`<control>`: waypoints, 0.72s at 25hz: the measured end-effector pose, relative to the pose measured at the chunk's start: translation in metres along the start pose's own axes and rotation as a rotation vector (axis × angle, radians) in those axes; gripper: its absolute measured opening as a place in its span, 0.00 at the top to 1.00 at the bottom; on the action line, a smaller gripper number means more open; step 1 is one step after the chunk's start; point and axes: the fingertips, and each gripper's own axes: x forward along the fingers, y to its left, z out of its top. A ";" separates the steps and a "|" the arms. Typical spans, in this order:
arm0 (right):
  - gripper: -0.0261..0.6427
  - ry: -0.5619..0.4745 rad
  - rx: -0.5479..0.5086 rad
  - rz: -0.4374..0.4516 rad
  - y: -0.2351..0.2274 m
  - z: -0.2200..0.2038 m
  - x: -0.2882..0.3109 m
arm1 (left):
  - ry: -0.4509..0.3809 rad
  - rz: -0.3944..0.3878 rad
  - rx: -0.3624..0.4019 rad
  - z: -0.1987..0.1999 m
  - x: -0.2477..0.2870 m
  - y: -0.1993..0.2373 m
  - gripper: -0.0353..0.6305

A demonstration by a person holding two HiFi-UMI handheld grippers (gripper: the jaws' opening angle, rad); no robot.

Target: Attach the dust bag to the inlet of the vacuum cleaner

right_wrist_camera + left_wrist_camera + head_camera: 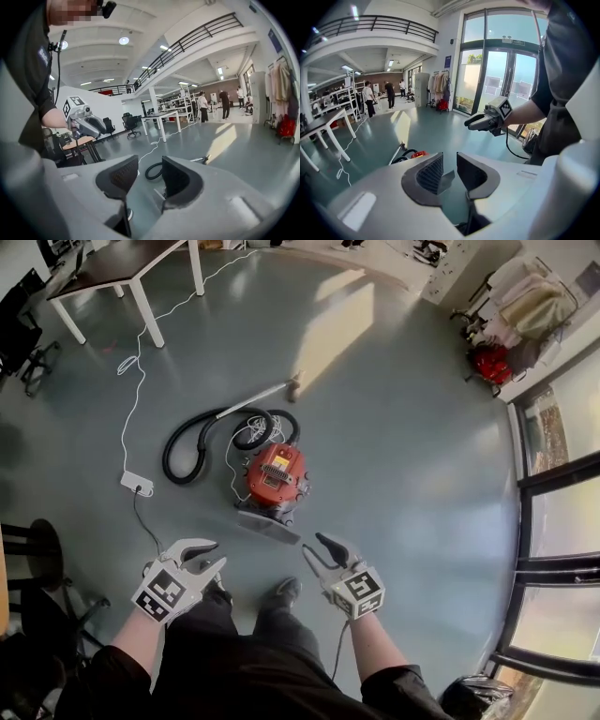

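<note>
The left gripper (217, 555) and right gripper (311, 545) hung spread and empty, lower centre; the red vacuum cleaner (275, 474) sat mid-frame. No dust bag showed: locating it first, then squaring to the inlet, seemed wise.

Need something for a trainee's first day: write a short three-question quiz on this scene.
1. True or false: the left gripper and the right gripper both have their jaws apart with nothing between them.
2. What colour is the vacuum cleaner? A blue, B red, C green.
3. Fill in: the black hose lies curled on the ___.

Key: 1 true; 2 B; 3 floor.
</note>
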 end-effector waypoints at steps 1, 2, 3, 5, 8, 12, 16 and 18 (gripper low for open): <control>0.73 -0.001 -0.007 0.007 0.006 0.005 -0.005 | -0.005 -0.002 0.009 0.004 -0.007 -0.006 0.78; 0.73 -0.002 -0.018 0.016 0.016 0.010 -0.010 | -0.015 -0.008 0.017 0.009 -0.015 -0.011 0.78; 0.73 -0.006 -0.027 0.023 0.028 0.016 -0.013 | -0.030 -0.014 0.025 0.013 -0.024 -0.014 0.78; 0.74 -0.016 -0.030 0.029 0.056 0.023 -0.018 | -0.072 -0.031 0.046 0.021 -0.040 -0.020 0.78; 0.76 -0.025 -0.019 0.024 0.112 0.026 -0.021 | -0.132 -0.071 0.078 0.021 -0.068 -0.031 0.82; 0.78 -0.103 0.018 0.009 0.190 0.048 -0.009 | -0.184 -0.142 0.127 0.002 -0.110 -0.042 0.87; 0.86 -0.120 0.004 0.037 0.242 0.065 -0.009 | -0.217 -0.190 0.156 -0.008 -0.141 -0.058 0.92; 0.93 -0.154 0.018 0.063 0.258 0.077 -0.020 | -0.236 -0.193 0.151 -0.005 -0.152 -0.066 0.92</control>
